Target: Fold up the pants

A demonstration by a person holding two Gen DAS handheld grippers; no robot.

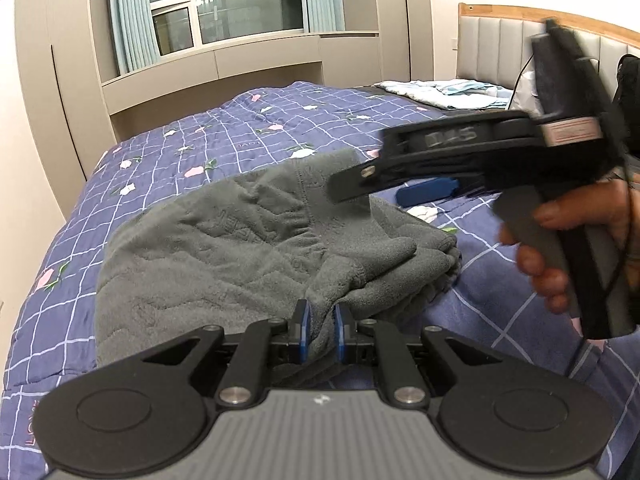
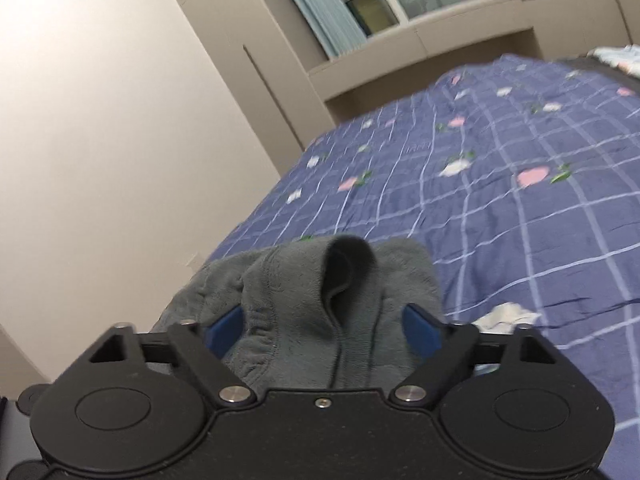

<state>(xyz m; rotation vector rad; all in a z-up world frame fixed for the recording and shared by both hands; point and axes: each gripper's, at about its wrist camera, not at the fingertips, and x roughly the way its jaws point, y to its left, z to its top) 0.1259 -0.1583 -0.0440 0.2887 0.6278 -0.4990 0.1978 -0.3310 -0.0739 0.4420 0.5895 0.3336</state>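
Observation:
The grey fleece pants (image 1: 240,248) lie bunched in a rough fold on the bed. In the left wrist view my left gripper (image 1: 322,332) is shut on a pinch of their near edge, its blue pads squeezing the cloth. The right gripper (image 1: 372,196) hovers over the far right side of the pants, held by a person's hand (image 1: 560,248). In the right wrist view the right gripper (image 2: 322,320) stands open, its blue pads (image 2: 224,328) wide apart. A hump of the pants (image 2: 340,300) with the elastic waistband rises loosely between them.
The bed is covered by a blue checked quilt (image 1: 200,144) with flower prints. Light blue bedding (image 1: 440,90) lies by the padded headboard (image 1: 500,48). Beige wardrobes (image 1: 60,80) and a curtained window (image 1: 240,0) stand beyond the bed's far side.

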